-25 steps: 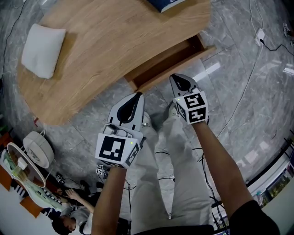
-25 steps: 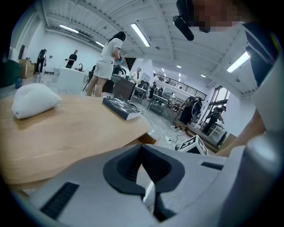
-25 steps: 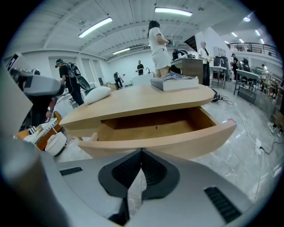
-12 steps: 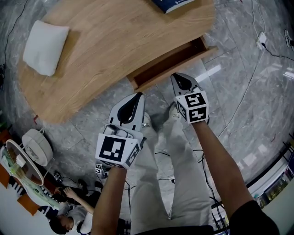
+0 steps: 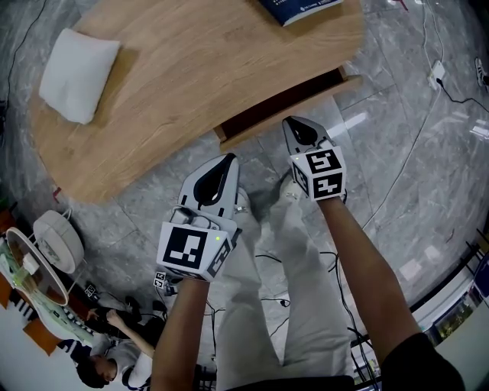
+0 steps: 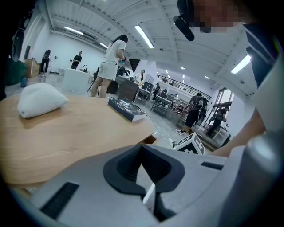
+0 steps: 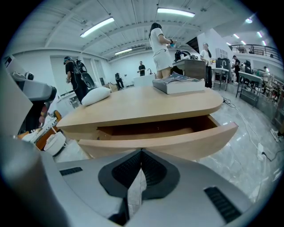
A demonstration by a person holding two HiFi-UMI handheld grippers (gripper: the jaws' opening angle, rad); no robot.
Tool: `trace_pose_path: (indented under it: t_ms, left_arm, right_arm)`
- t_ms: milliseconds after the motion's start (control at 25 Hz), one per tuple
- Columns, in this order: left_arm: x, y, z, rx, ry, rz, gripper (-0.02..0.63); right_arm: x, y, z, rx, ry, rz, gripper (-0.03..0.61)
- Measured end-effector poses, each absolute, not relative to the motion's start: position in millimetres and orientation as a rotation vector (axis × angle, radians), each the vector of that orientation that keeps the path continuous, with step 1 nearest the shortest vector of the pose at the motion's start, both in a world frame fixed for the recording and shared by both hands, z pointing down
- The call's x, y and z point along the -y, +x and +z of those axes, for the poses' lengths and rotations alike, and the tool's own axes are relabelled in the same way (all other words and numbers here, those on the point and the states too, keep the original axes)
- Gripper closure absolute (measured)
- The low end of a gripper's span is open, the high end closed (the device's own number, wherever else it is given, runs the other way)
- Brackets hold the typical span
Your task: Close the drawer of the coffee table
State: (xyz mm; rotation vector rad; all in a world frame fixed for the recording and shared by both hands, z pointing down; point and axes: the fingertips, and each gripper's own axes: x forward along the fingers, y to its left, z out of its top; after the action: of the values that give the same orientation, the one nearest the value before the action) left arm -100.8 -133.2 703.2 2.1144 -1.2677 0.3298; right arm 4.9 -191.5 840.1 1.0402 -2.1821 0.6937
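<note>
The wooden coffee table (image 5: 176, 69) has its drawer (image 5: 284, 101) partly out on the side facing me, with a dark gap showing. In the right gripper view the curved drawer front (image 7: 159, 142) stands just beyond the jaws. My right gripper (image 5: 300, 131) is shut and empty, its tip close to the drawer front's middle; I cannot tell whether it touches. My left gripper (image 5: 216, 177) is also shut and empty, held lower left above the floor, apart from the table. Its jaw tips (image 6: 142, 148) point over the table's edge.
A white pillow (image 5: 79, 63) lies on the table's left end and a dark book (image 5: 302, 8) on its far right. My legs (image 5: 267, 252) stand under the grippers. A round white appliance (image 5: 57, 240) and cables (image 5: 428, 69) are on the marble floor.
The drawer has slid inward and its dark gap is narrower. My right gripper moved a little forward with the drawer front. The left gripper stayed put.
</note>
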Motion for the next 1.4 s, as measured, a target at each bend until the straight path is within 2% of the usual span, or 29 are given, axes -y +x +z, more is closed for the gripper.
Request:
trace_pose_path:
  t_ms: [1400]
  left_arm:
    - [129.0,-121.4,709.2,1.326,2.058,0.311,0.612]
  right_arm:
    - [247.3,-28.5,840.8,2.249,1.026,0.625,0.565]
